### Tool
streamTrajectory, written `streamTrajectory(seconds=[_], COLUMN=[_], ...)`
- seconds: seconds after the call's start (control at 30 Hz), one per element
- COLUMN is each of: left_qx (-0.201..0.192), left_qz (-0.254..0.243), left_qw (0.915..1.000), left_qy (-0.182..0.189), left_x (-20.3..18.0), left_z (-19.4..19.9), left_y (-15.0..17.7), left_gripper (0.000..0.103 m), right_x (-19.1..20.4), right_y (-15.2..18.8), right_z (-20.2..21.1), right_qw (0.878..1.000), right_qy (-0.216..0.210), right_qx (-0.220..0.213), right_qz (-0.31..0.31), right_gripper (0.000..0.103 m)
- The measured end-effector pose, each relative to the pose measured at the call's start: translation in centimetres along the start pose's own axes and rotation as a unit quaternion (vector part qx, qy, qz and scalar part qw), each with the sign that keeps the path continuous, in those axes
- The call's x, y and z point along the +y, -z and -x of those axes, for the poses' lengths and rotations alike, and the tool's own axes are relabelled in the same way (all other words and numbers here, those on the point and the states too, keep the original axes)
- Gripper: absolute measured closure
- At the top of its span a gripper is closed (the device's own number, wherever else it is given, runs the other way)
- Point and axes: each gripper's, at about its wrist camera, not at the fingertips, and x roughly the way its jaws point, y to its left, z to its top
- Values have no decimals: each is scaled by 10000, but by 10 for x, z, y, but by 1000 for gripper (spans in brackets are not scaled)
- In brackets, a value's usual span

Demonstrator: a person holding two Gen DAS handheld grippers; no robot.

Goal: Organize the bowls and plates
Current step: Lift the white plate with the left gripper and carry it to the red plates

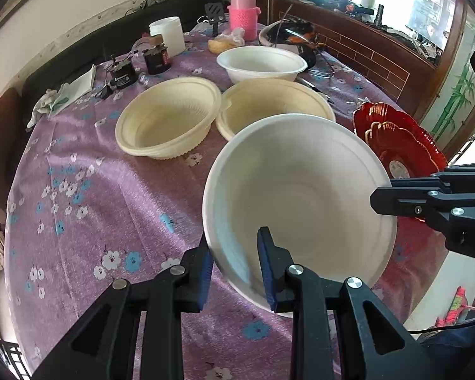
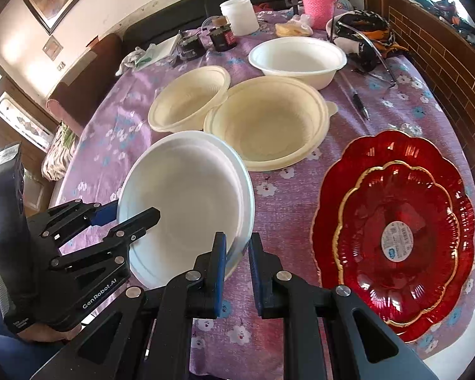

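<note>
- Both grippers grasp one white bowl [image 1: 300, 202] by its rim – the left gripper [image 1: 236, 272] pinches the rim at the lower centre of the left wrist view with one blue pad inside the bowl and one outside, and the right gripper [image 2: 237, 269] clamps the opposite rim at the lower centre of the right wrist view.
- White bowl sits at the centre of both views, apparently raised off the purple floral tablecloth [image 1: 110, 209] and tilted, its mouth facing up and somewhat toward the cameras; being round, it has no long axis to speak of.
- Judging by the task, the step in hand is carrying this bowl to a stack.
- Likely target – the second white bowl [image 2: 297, 58] at the upper centre of the right wrist view, beyond the two cream bowls [image 2: 269, 123] that stand touching rim to rim.
- Next move calls for levelling the bowl, clearing the cream rims, then lowering it squarely into its match.
- Two red plates [image 2: 395, 221] already lie nested at the right of that view.
</note>
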Motion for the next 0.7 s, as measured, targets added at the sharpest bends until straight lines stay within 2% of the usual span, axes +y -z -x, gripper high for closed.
streamTrajectory(seconds=[0.47, 0.7], left_qx=[-131, -228], left_qz=[-306, -654], left_qw=[9994, 9973], left_qy=[93, 244], left_x=[-26, -53], left_z=[3, 3], left_y=[-17, -33], left_gripper=[77, 77], right_x=[-22, -45], right_y=[4, 11], right_z=[23, 40], right_qw=[9994, 9976], right_qy=[69, 148], right_qx=[-259, -436], right_qz=[-217, -518], right_gripper=[87, 87])
